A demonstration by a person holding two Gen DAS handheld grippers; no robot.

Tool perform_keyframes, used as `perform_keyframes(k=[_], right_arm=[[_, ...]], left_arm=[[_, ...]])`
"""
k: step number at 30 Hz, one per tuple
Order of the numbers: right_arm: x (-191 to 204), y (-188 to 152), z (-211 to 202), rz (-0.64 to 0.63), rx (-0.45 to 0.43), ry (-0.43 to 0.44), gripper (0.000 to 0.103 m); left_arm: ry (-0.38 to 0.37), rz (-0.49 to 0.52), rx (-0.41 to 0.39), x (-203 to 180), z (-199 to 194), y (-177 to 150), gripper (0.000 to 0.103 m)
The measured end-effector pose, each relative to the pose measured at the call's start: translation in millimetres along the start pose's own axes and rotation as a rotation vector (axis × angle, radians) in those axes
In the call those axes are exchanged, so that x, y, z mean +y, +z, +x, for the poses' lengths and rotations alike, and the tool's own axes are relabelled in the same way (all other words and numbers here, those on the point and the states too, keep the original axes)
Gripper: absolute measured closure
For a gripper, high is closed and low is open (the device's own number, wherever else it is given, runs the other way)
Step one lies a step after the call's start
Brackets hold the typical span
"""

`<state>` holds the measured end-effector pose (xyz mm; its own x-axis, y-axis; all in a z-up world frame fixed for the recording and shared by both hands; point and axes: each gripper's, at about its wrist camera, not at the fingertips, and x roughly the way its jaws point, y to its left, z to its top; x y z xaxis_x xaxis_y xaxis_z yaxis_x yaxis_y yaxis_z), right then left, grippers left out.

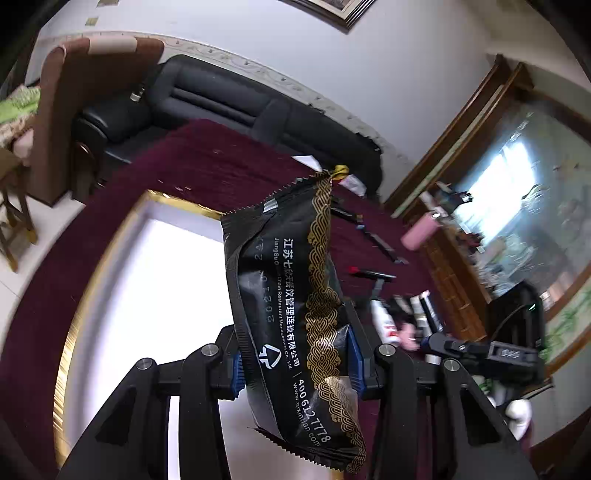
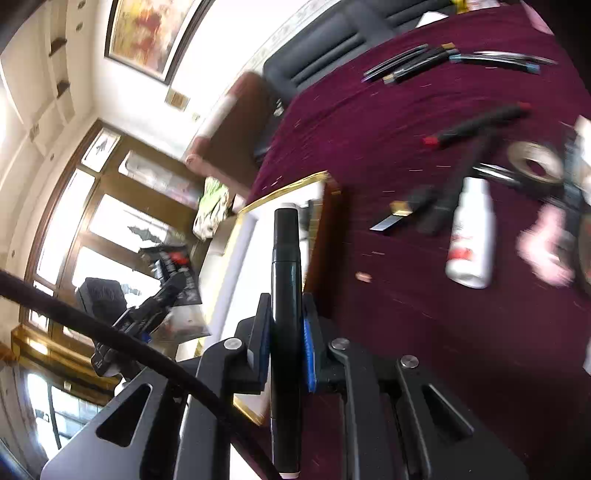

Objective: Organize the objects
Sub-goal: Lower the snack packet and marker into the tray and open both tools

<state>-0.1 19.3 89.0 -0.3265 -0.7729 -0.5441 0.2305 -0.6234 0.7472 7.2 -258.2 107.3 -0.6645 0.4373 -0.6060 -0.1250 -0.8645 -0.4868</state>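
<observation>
We note white walls, a black leather sofa (image 1: pixel 229 99) beyond the maroon-covered tabletop (image 1: pixel 207 166), a framed painting (image 2: pixel 151 33), and wood-framed windows (image 2: pixel 92 229) admitting bright daylight.

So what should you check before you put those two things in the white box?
1. Left tool has a firm hold on the black snack packet: ok, both pads press its sides.
2. Right tool grips the black marker: ok, clamped mid-barrel.
3. White box with gold rim is close to both tools: ok, it lies right behind both items.
4. Space inside the box: cannot tell, the glare hides its floor.
5. Tools clear of each other: ok, the other tool sits off to the side.
6. Loose white bottle and pens out of the path: ok, they lie on the maroon cloth away from the box.
</observation>
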Motion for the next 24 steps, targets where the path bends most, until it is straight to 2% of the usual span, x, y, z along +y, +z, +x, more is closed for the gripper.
perform_keyframes(k=[2,4,6,10,16,19,24], right_arm=[[10.7,10.8,31.9,0.010,0.045,0.018,0.090],[18.7,20.6,63.0,0.017,0.078,-0.002,0.090],[23.2,28.4,90.4,0.022,0.099,-0.043,0.090],[27.8,48.7,132.0,0.015,0.099,-0.179,0.090],[37.0,63.7,161.8,-0.064,0.080,-0.384,0.090],[36.0,68.1,176.5,-0.101,0.077,-0.483,0.089],[27.7,74.0,177.7,-0.117,0.083,-0.540,0.089]], left_arm=[[0.022,-0.003,0.033,11.8,13.7,12.4,0.066],[0.038,-0.012,0.068,21.6,27.1,20.3,0.066],[0.060,-0.018,0.100,33.9,44.5,28.6,0.066],[0.087,-0.007,0.169,47.4,81.6,40.0,0.066],[0.141,0.008,0.241,53.6,118.8,40.4,0.066],[0.138,-0.005,0.255,57.7,126.2,40.4,0.065],[0.124,-0.019,0.253,62.4,126.3,40.5,0.064]])
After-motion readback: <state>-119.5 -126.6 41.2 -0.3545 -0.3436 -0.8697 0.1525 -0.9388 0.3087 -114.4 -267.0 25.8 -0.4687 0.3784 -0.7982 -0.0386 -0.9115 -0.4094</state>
